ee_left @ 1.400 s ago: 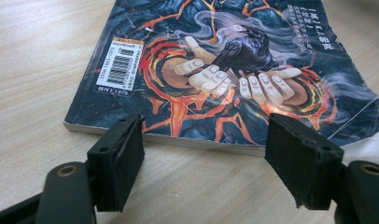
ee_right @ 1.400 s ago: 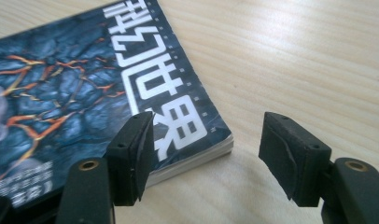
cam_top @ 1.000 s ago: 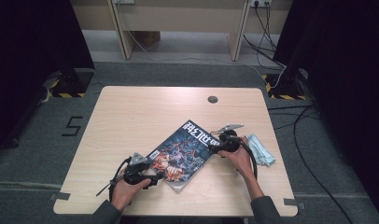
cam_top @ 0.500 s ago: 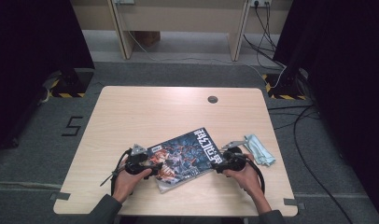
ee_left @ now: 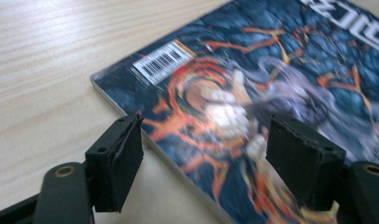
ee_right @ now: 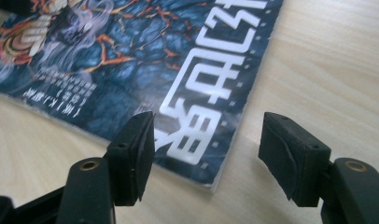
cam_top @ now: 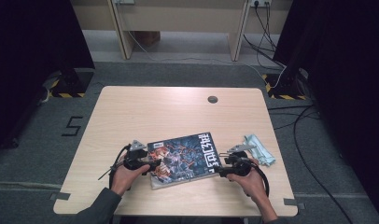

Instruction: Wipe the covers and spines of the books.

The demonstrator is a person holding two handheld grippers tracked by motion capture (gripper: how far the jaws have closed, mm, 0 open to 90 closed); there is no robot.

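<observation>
Two grippers with fingers apart at either end of one book on a wooden counter.

The left gripper (ee_left: 204, 172) has its fingers apart and has just been closing a little; they straddle the long edge of the book (cam_top: 184, 158) near the barcode corner, without pressing on it. The right gripper (ee_right: 206, 161) likewise stands spread, closing slightly, about the title-end corner, apparently not clamped, though the blur leaves contact unsure. The single book lies flat, cover up, in the near half of the counter (cam_top: 178, 112), close to the near edge. One pale folded cloth (cam_top: 260, 148) lies just beyond the right gripper. One round cable hole (cam_top: 213, 99) sits near the far edge; the far half is bare light wood. Grey floor surrounds it, dark curtains on both sides.
</observation>
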